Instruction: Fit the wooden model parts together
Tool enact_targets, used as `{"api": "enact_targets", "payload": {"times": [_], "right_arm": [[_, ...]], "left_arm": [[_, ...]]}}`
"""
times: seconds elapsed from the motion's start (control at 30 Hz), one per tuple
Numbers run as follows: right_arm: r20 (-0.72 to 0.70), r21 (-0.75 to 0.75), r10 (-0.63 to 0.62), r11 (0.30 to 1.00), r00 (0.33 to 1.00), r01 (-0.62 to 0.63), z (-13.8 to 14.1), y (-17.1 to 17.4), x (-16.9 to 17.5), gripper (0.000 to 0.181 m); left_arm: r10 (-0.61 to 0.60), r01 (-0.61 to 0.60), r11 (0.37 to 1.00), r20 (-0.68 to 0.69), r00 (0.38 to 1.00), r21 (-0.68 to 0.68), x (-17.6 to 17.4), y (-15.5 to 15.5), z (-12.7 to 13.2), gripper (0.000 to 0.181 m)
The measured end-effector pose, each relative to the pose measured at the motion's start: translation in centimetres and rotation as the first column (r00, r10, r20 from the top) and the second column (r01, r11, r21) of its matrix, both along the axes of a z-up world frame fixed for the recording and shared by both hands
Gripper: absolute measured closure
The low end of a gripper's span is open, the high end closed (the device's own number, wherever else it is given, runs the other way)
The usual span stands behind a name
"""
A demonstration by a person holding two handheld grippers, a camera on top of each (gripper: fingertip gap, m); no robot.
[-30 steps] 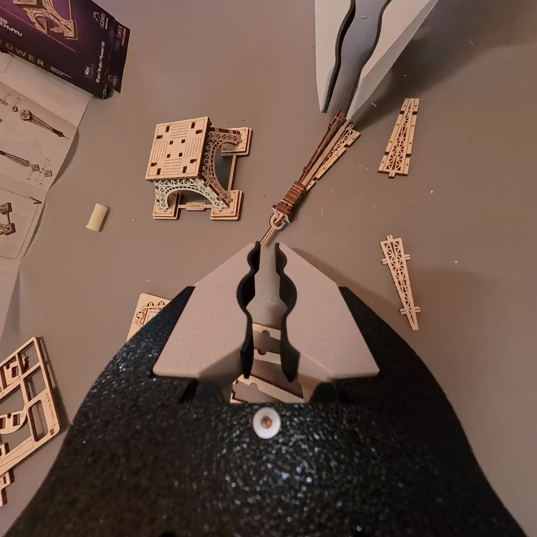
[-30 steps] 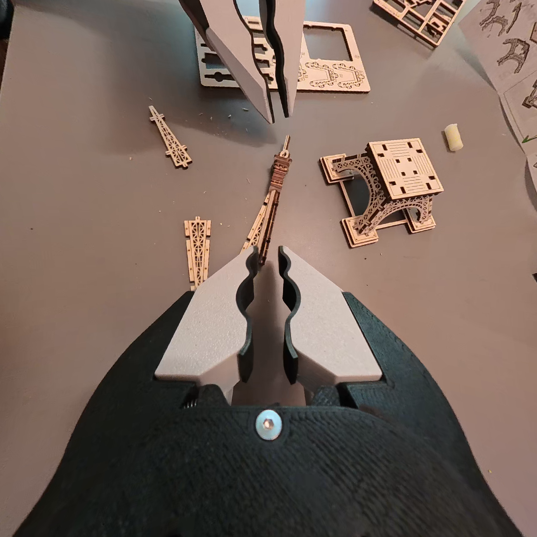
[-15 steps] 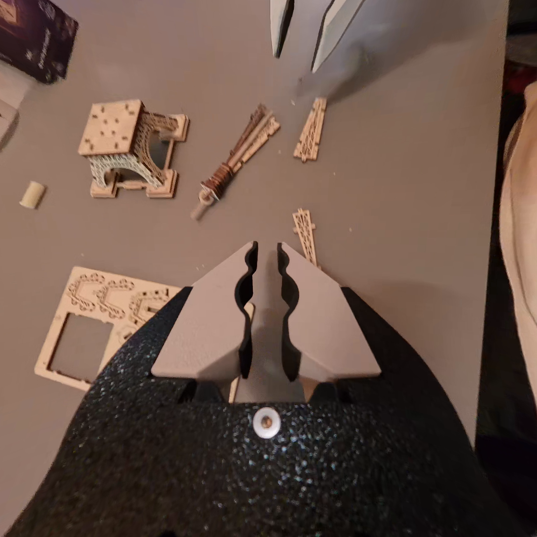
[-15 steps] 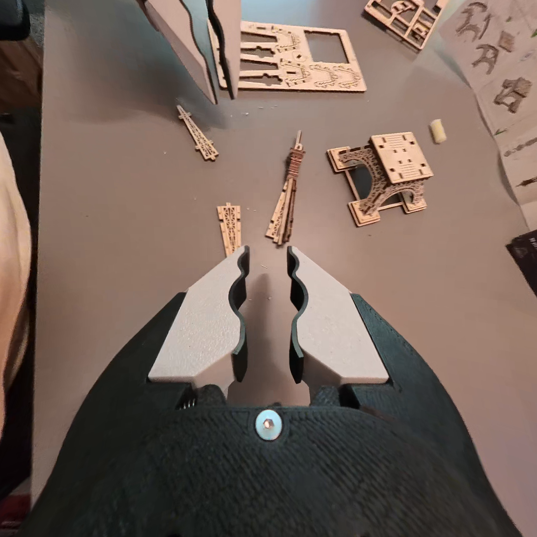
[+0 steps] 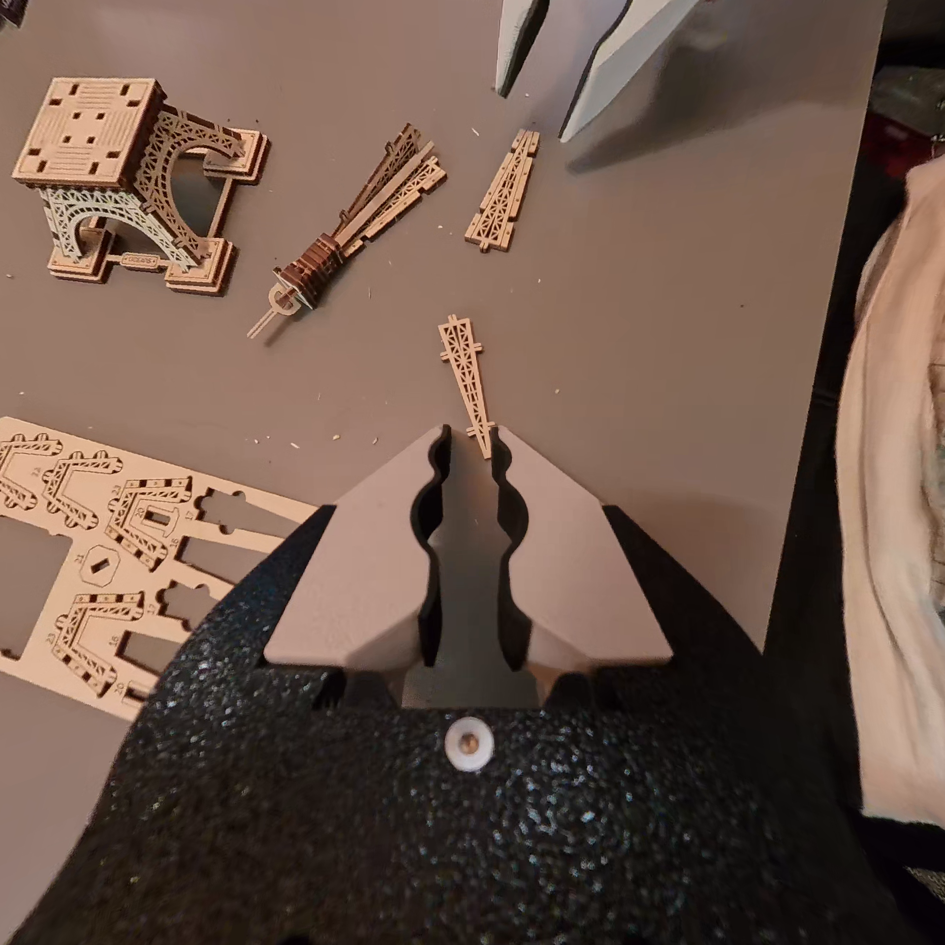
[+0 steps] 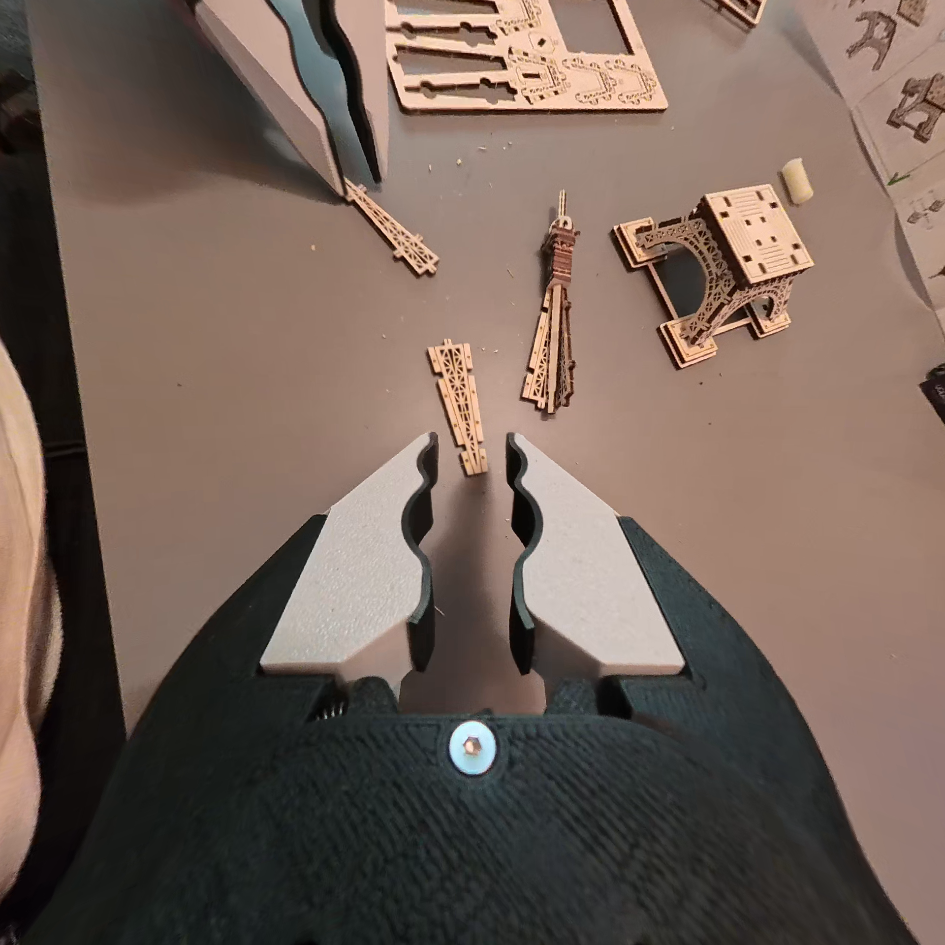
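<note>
Two flat wooden lattice pieces lie on the grey table. The narrow lattice piece (image 5: pixel 463 373) has its thin end between the tips of my left gripper (image 5: pixel 470 434), which is open with a small gap and low over the table. It also shows in the right wrist view (image 6: pixel 391 230) under the left gripper (image 6: pixel 358 179). The wider lattice piece (image 6: pixel 457 404) has its near end between the tips of my open right gripper (image 6: pixel 470 445); the left wrist view shows it too (image 5: pixel 503 194). The spire assembly (image 5: pixel 358 220) and tower base (image 5: pixel 138 174) lie untouched.
A wooden parts sheet (image 5: pixel 102 537) lies left of my left gripper. A small cream cylinder (image 6: pixel 796 181) and instruction paper (image 6: pixel 910 102) sit beyond the tower base (image 6: pixel 726 271). The table edge and a person's light clothing (image 5: pixel 895 460) are close on the right of the left wrist view. Both grippers' tips are roughly 25 cm from the small cream cylinder (image 6: pixel 796 181).
Both grippers have moved away from the spire assembly toward the table's edge. The left now straddles the narrow lattice piece, the right the wider one. The right jaws have opened wider.
</note>
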State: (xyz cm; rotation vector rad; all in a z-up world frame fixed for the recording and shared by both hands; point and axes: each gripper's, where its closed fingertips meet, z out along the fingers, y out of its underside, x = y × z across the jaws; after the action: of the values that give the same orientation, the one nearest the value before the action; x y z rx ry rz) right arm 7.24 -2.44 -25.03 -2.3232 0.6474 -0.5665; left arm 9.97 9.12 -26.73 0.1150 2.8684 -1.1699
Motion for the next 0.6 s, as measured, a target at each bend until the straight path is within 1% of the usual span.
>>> {"api": "enact_targets", "payload": {"times": [0.07,0.17,0.2,0.3,0.4,0.53,0.6], "right_arm": [[0.010,-0.033,-0.019,0.999,1.000,0.020,-0.2,-0.5,0.2,0.156],[0.065,-0.112,-0.085,0.989,0.994,0.092,-0.4,-2.0,1.0,0.156],[0.068,-0.124,-0.085,0.988,0.994,0.093,-0.5,-2.1,0.9,0.155],[0.091,-0.107,-0.077,0.990,0.993,0.087,-0.1,-1.8,0.6,0.153],[0.119,-0.060,-0.044,0.997,0.992,0.052,0.6,-1.1,0.5,0.152],[0.102,-0.070,-0.036,0.997,0.994,0.044,0.1,-1.2,0.7,0.152],[0.077,-0.036,-0.016,0.999,0.997,0.018,0.0,-0.7,0.4,0.153]], "left_arm": [[0.007,-0.007,1.000,0.004,1.000,0.002,0.1,-0.1,0.0,0.167],[0.035,-0.035,0.999,0.028,0.999,0.011,0.4,0.2,0.0,0.168],[0.040,-0.041,0.999,0.032,0.999,0.011,0.3,0.3,0.0,0.168],[0.056,-0.055,0.998,0.048,0.997,-0.014,-0.2,0.6,0.4,0.165],[0.077,-0.074,0.997,0.072,0.994,-0.038,-0.2,0.9,1.0,0.165],[0.113,-0.109,0.993,0.085,0.990,-0.049,0.1,1.3,1.6,0.168],[0.117,-0.113,0.992,0.084,0.990,-0.058,-0.2,1.4,1.8,0.169]]}}
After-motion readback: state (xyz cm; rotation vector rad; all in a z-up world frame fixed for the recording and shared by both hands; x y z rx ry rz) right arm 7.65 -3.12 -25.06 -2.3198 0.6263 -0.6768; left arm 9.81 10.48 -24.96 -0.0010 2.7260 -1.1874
